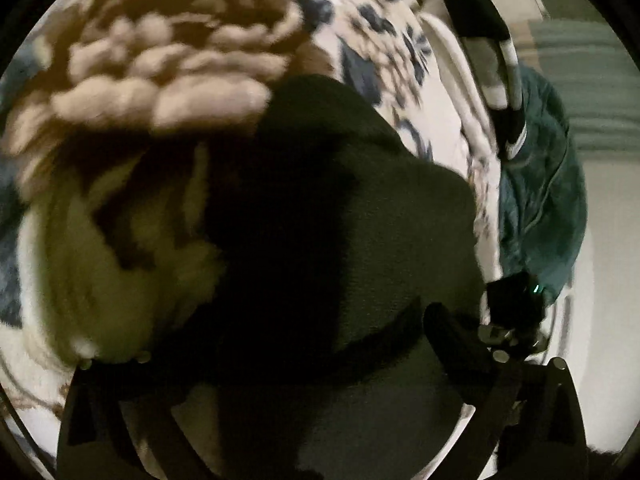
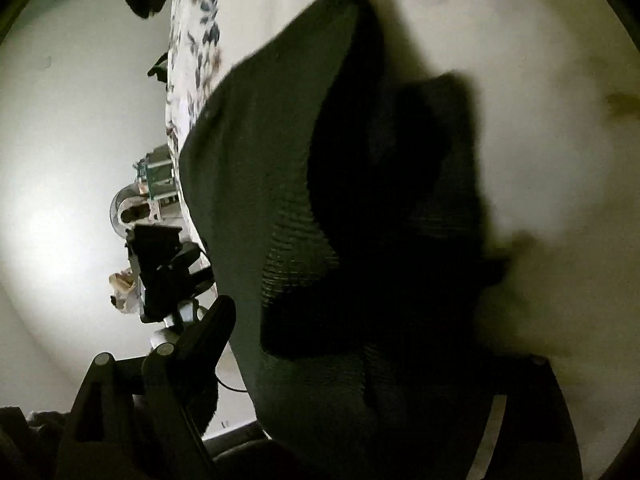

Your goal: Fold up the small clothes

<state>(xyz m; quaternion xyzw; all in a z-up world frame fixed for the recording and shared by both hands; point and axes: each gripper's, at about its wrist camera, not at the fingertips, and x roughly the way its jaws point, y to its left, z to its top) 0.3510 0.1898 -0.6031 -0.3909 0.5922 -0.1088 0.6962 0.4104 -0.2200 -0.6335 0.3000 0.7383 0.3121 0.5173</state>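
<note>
- Cloth, a dark green knit garment (image 1: 360, 208), is hanging between both grippers over the floral bedspread (image 1: 400, 92).
- Left gripper (image 1: 304, 384) is pinching 1 edge of the garment; the right gripper (image 2: 360, 384) is pinching another, with fabric running down between its fingers.
- Both views are blurring, so exact fold lines cannot be told.
- To do this well: keep the 2 held edges level and taut, lower onto bare bedspread, away from the teal cloth (image 1: 540, 200).
</note>
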